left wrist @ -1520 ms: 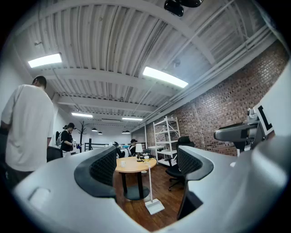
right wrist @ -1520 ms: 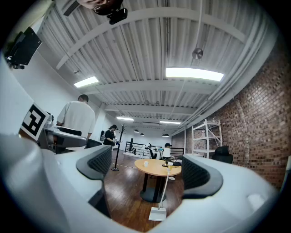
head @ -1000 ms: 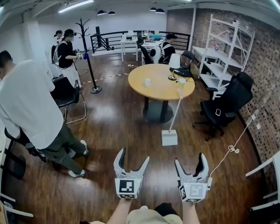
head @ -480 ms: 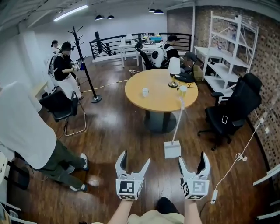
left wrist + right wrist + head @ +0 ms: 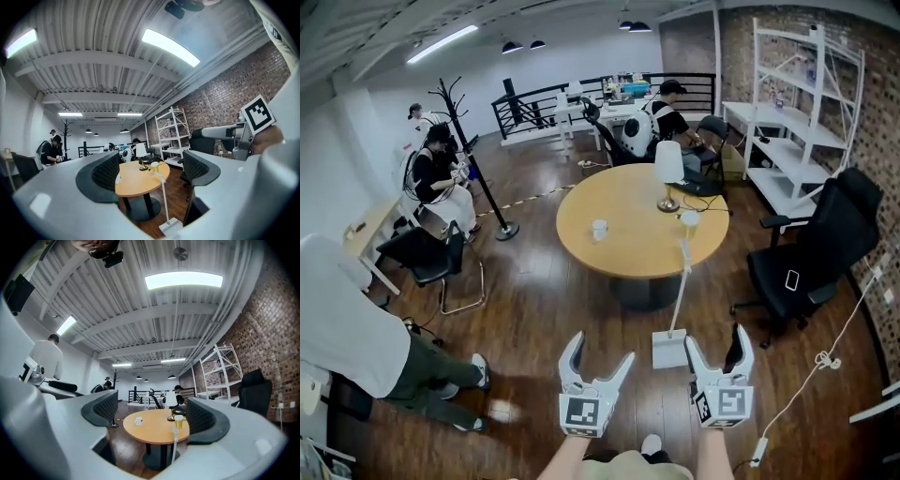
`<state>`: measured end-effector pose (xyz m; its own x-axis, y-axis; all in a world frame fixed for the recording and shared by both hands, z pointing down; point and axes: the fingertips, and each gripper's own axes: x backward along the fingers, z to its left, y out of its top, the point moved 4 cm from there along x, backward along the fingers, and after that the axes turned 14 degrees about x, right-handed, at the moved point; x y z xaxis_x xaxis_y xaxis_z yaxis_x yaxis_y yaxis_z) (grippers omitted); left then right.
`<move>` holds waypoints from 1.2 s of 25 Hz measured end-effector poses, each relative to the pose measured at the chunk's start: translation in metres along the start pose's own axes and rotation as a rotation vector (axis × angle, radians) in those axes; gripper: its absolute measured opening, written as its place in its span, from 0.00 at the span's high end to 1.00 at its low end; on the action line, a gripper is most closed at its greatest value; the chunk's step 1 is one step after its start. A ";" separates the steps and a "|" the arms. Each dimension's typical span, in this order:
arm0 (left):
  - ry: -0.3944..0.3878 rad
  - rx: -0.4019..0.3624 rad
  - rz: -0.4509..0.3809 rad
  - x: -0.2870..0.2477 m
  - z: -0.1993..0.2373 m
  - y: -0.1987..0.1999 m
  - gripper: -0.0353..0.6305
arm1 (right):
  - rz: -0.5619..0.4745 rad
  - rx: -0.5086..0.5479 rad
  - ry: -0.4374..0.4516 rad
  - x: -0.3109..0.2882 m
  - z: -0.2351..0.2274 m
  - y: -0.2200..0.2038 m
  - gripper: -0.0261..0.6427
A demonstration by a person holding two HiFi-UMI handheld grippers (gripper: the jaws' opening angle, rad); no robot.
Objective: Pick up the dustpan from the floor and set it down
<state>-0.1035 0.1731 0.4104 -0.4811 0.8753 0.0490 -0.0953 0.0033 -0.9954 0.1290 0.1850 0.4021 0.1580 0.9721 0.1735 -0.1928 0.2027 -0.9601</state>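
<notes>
The white dustpan (image 5: 670, 350) stands on the wooden floor beside the round table, its long handle (image 5: 680, 281) upright. My left gripper (image 5: 600, 352) is open and empty, just left of the pan. My right gripper (image 5: 716, 342) is open just right of the pan; its jaws have just been closing a little with nothing between them. Both point level toward the table. In the left gripper view the dustpan (image 5: 171, 226) shows low between the jaws. In the right gripper view only its handle (image 5: 175, 446) shows, in front of the table.
The round wooden table (image 5: 628, 248) carries a lamp (image 5: 667, 173) and a cup (image 5: 599, 230). A black office chair (image 5: 816, 253) and white shelves (image 5: 792, 103) stand at the right. A person (image 5: 356, 337) stands at the left. A white cable (image 5: 825, 361) lies on the floor.
Both grippers have moved forward toward the table. The dustpan, which stood well ahead of them, now sits between and just beyond their tips. The person at the left has fallen behind.
</notes>
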 end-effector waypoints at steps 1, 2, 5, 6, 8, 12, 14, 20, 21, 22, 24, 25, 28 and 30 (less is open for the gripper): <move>0.006 0.000 0.010 -0.008 0.001 -0.002 0.32 | 0.011 -0.014 0.018 -0.009 0.000 -0.007 0.29; 0.013 0.002 0.019 -0.014 0.003 -0.004 0.32 | 0.021 -0.023 0.037 -0.016 0.001 -0.014 0.29; 0.033 0.020 0.042 -0.035 0.013 -0.015 0.32 | 0.037 -0.032 0.071 -0.037 0.001 -0.030 0.33; 0.037 0.028 0.046 -0.043 0.017 -0.017 0.32 | 0.043 -0.035 0.075 -0.046 0.000 -0.036 0.33; 0.046 0.033 0.053 -0.059 0.028 -0.022 0.32 | 0.053 -0.032 0.081 -0.062 -0.002 -0.045 0.33; 0.035 0.040 0.055 -0.101 0.058 -0.031 0.32 | 0.067 -0.014 0.072 -0.106 -0.002 -0.060 0.33; 0.014 0.052 0.040 -0.130 0.076 -0.029 0.32 | 0.065 -0.002 0.068 -0.135 -0.001 -0.063 0.33; -0.048 0.063 -0.040 -0.214 0.123 -0.005 0.32 | 0.048 0.059 0.045 -0.226 0.003 -0.065 0.33; -0.052 0.058 -0.060 -0.221 0.132 0.004 0.33 | 0.051 0.054 0.039 -0.241 0.006 -0.066 0.33; -0.053 0.062 -0.076 -0.228 0.142 0.011 0.35 | 0.053 0.046 0.037 -0.255 0.009 -0.067 0.33; -0.057 0.084 -0.082 -0.241 0.162 0.017 0.35 | 0.052 0.028 0.040 -0.280 0.015 -0.070 0.33; -0.061 0.093 -0.077 -0.248 0.172 0.017 0.35 | 0.053 0.020 0.038 -0.288 0.018 -0.073 0.33; -0.067 0.105 -0.059 -0.270 0.195 0.003 0.35 | 0.081 0.020 0.023 -0.301 0.020 -0.089 0.33; -0.069 0.110 -0.035 -0.285 0.203 -0.008 0.35 | 0.107 0.032 0.009 -0.304 0.015 -0.100 0.33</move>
<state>-0.1426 -0.1751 0.4207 -0.5339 0.8405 0.0925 -0.2059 -0.0232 -0.9783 0.0859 -0.1295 0.4485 0.1436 0.9873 0.0682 -0.2396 0.1016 -0.9655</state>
